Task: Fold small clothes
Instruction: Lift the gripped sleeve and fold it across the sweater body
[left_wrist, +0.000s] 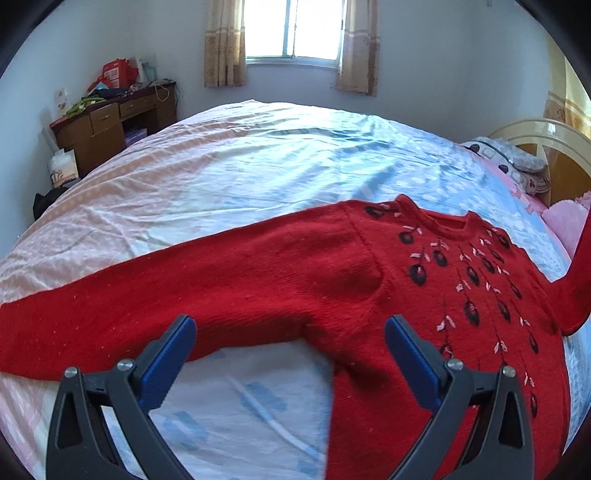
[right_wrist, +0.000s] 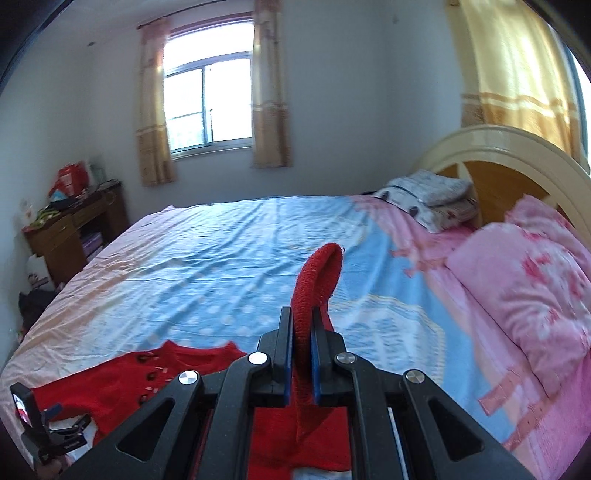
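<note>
A red sweater (left_wrist: 369, 280) lies spread flat on the bed (left_wrist: 240, 166), one sleeve (left_wrist: 110, 314) stretched leftward. The left gripper (left_wrist: 290, 328) hovers over that sleeve's underarm, jaws wide apart — nothing between them. The right gripper (right_wrist: 303, 334) is clamped on the other sleeve's cuff (right_wrist: 317, 280), lifted off the sheet.
</note>
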